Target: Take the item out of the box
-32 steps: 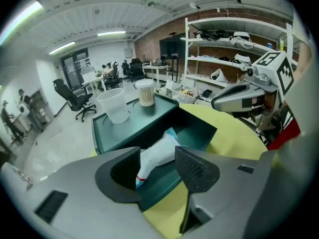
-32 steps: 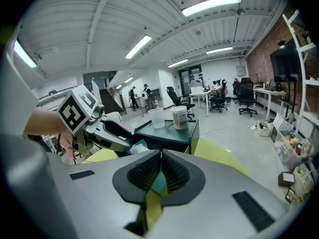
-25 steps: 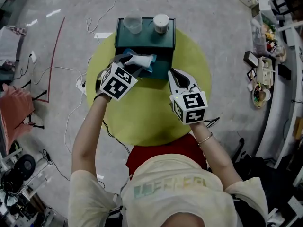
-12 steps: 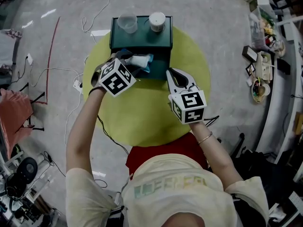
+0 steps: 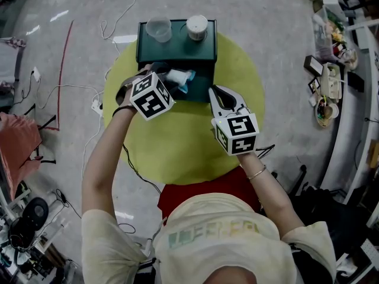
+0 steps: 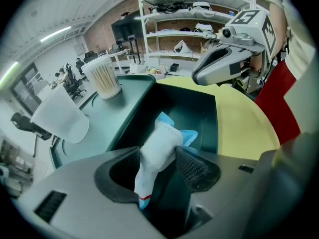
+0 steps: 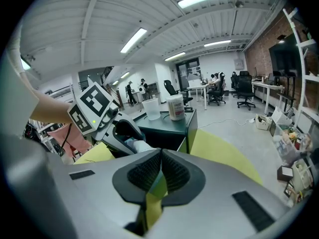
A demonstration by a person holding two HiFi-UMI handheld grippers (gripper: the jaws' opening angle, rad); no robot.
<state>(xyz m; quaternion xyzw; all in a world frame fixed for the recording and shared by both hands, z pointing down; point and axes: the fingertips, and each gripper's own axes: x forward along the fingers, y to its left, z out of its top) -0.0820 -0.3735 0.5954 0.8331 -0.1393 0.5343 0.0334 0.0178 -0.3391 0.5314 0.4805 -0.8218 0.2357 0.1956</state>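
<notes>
A dark green box [image 5: 204, 47] with an open drawer [image 6: 199, 108] stands at the far edge of a round yellow table [image 5: 177, 141]. My left gripper [image 6: 160, 164] is shut on a white and blue packet [image 6: 158, 153], held just above the drawer opening; the same packet [image 5: 179, 77] pokes out past the gripper's marker cube in the head view. My right gripper [image 7: 159, 176] is shut with nothing between its jaws. It hovers over the table to the right of the drawer [image 5: 220, 96], short of the box.
On top of the box stand a clear plastic cup [image 5: 159, 28] and a jar of cotton swabs [image 5: 196, 26]. Cables [image 5: 89, 99] trail on the grey floor to the left. Cluttered shelves [image 5: 331, 70] line the right side.
My left gripper has moved slightly right and up with the packet in it. The right gripper has stayed where it was.
</notes>
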